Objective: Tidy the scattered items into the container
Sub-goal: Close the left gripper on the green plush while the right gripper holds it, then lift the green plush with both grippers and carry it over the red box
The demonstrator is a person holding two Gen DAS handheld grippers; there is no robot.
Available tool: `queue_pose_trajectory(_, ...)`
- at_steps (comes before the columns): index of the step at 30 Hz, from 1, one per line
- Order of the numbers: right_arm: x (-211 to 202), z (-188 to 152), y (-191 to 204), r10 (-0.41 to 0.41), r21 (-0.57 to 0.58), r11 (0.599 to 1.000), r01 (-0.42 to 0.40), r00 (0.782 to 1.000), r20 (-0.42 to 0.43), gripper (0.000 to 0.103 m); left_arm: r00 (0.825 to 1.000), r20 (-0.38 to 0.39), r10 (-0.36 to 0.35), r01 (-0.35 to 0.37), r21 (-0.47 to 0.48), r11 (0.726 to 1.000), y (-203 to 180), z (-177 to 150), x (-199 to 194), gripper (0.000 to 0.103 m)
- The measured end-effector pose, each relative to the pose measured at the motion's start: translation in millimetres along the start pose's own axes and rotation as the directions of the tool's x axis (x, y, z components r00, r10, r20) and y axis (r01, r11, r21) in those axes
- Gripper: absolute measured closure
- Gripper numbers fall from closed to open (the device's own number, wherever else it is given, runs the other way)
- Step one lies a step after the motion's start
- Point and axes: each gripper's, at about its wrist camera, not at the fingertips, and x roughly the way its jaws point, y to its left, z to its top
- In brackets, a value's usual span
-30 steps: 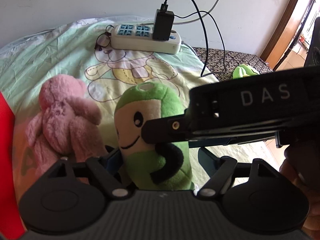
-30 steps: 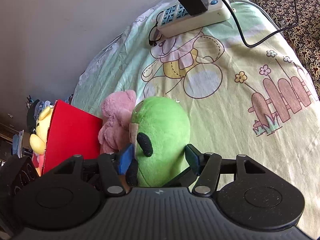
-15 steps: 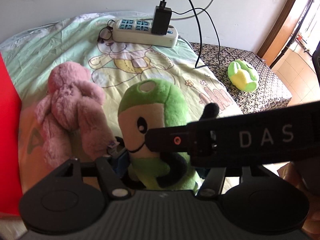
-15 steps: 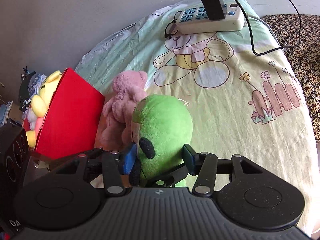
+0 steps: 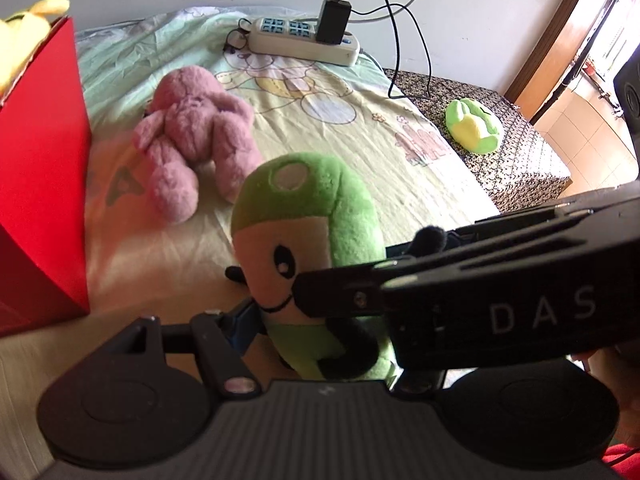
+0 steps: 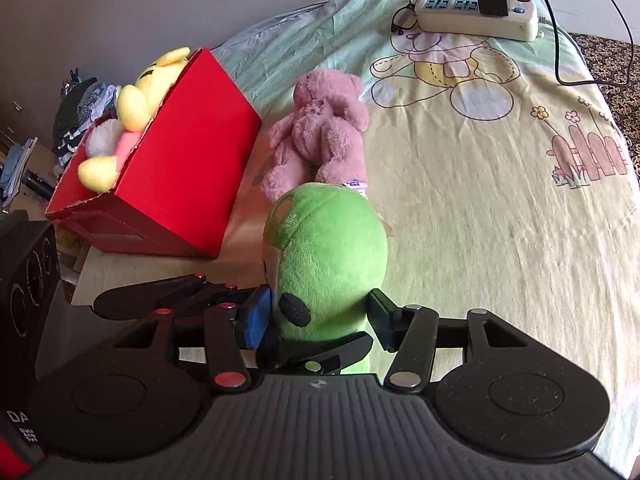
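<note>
Green plush toy (image 6: 332, 256) is standing upright between both tools: the left tool (image 5: 320, 332) is clamping its lower body, while the right tool (image 6: 320, 316) is gripping it with jaws easing apart. At ten o'clock the red box (image 6: 180, 184) is holding a yellow plush (image 6: 140, 96). At twelve o'clock a pink bear (image 6: 324, 136) is lying on the bed (image 6: 500, 220), a power strip (image 6: 476, 16) beyond.

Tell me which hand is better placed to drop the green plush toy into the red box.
Left. The left hand-held gripper grips the green plush toy on the side nearer the red box; the right hand-held gripper is opening its jaws around the toy.
</note>
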Motion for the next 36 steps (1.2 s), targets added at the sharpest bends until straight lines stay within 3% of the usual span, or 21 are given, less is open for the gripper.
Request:
queue_pose_trajectory(3, 1, 0, -10, 0.032, 0.064, 0.997, -0.032, 0.999, -0.003, 0.044, 1.0, 0.008, 0.012, -0.012, 0.007, 1.0, -3, 0, 4, 0.039)
queue_pose_trajectory(7, 4, 0, -5, 0.005, 0.061, 0.998, -0.005, 1.0, 0.004, 0.041, 1.0, 0.009, 0.013, -0.013, 0.018, 1.0, -4, 1, 8, 0.038)
queue_pose_trajectory(13, 8, 6, 23, -0.096, -0.034, 0.995, 0.095, 0.995, -0.015, 0.046, 1.0, 0.003, 0.014, -0.014, -0.017, 1.0, 2, 0, 14, 0.037)
queue_pose_trajectory(18, 4, 5, 33, -0.11, -0.077, 0.991, 0.108, 0.994, -0.019, 0.05, 1.0, 0.005, 0.01, -0.009, -0.043, 0.999, 5, 0, 9, 0.039)
queue_pose_trajectory(28, -2, -5, 64, -0.019, -0.155, 0.988, 0.005, 0.996, -0.092, 0.05, 0.999, 0.017, 0.043, -0.043, -0.035, 0.998, 11, -18, -31, 0.039)
queue_pose_trajectory(36, 22, -19, 117, 0.097, -0.234, 0.96, -0.152, 0.968, -0.229, 0.05, 0.994, 0.002, 0.113, -0.112, -0.138, 0.984, 45, -54, -78, 0.039)
